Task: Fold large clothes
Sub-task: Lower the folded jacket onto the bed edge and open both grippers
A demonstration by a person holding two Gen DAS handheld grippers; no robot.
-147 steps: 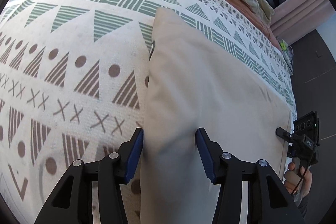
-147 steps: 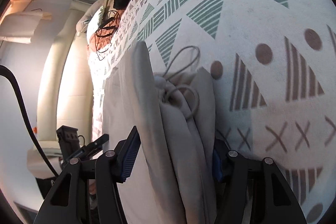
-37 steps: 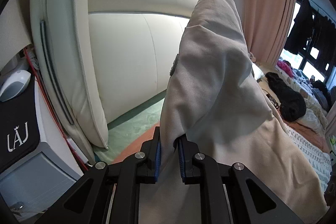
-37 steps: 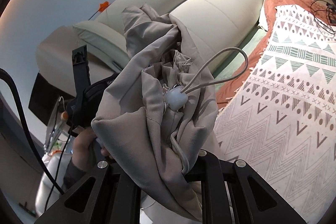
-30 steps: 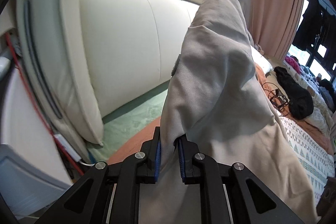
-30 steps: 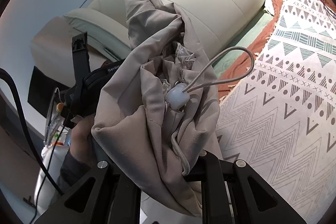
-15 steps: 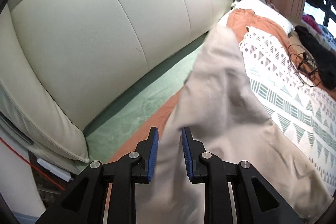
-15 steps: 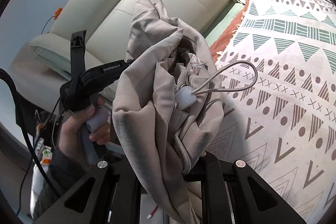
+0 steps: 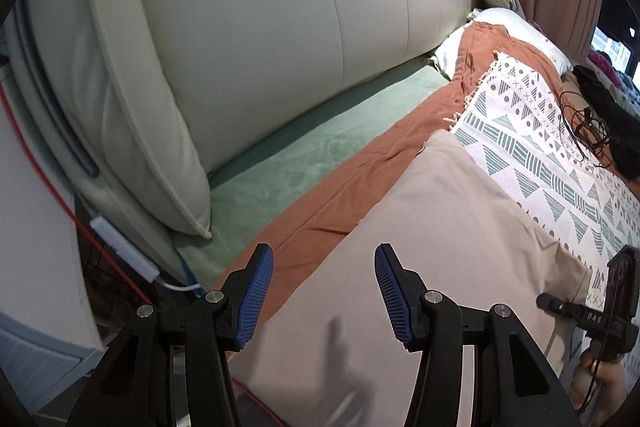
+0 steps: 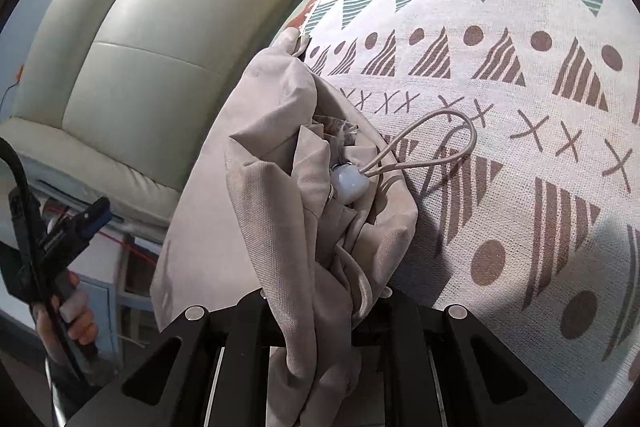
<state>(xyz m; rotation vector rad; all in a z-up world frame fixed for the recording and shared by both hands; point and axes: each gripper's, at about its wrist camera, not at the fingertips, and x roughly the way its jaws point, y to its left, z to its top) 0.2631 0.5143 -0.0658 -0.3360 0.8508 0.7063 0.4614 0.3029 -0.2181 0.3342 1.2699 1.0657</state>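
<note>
The left claw is opening, its blue pads spread apart and touching nothing, while the beige garment lies flat beneath it on the bed, stretching from 6 o'clock toward 1 o'clock across the rust-coloured sheet and the patterned blanket. The right claw is clenched on a bunched end of the same garment, whose drawstring loop and white toggle poke out toward 2 o'clock over the blanket. A cream padded headboard rises at 11 o'clock.
</note>
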